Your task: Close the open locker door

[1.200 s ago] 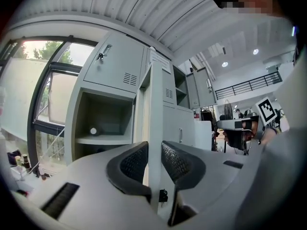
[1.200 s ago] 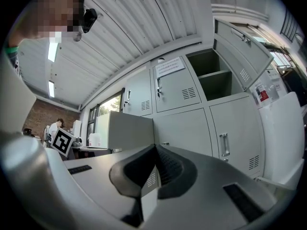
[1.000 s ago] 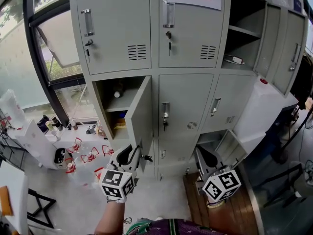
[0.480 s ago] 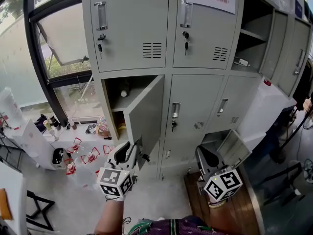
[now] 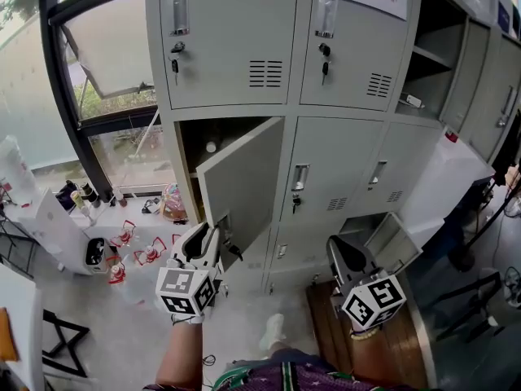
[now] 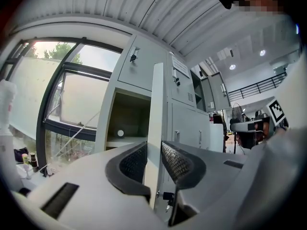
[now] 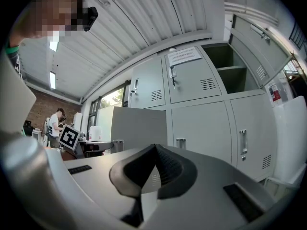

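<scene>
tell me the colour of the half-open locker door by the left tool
The door is plain light grey; the head view shows it best.

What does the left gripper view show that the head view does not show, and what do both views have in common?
Only the left gripper view shows the left gripper from close by, with its jaws closed on the thin edge of the open locker door. It also shows the ribbed ceiling. Only the head view shows the person's shoe and the red items on the floor. Both views show the open door, the compartment behind it and the window.
</scene>
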`<state>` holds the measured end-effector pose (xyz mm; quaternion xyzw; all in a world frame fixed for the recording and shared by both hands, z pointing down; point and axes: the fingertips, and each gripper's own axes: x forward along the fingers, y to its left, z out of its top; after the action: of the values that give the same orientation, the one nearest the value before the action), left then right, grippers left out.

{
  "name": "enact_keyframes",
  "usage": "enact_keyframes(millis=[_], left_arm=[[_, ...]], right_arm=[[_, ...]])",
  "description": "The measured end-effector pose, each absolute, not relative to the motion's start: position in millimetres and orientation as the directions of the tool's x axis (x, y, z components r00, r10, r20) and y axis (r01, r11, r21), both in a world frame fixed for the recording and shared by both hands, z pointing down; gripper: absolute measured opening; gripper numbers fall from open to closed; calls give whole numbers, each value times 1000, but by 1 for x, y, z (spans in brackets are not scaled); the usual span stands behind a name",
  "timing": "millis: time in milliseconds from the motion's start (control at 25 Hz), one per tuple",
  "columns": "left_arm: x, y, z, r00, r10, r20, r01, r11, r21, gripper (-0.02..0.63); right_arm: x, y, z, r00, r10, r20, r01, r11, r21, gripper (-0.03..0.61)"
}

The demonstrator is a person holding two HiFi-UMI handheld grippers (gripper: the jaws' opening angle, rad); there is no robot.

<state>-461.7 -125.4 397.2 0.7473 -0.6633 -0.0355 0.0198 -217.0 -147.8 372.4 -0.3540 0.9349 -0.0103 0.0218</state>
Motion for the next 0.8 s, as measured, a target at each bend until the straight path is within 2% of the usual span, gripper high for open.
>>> enact_keyframes(millis=[800], left_arm=[[-517,-157,395,9,-999,52,-999,-7,52,97]], right_arm=[[-261,-201,369,-786,-614,-67,-607,788,-99,5]])
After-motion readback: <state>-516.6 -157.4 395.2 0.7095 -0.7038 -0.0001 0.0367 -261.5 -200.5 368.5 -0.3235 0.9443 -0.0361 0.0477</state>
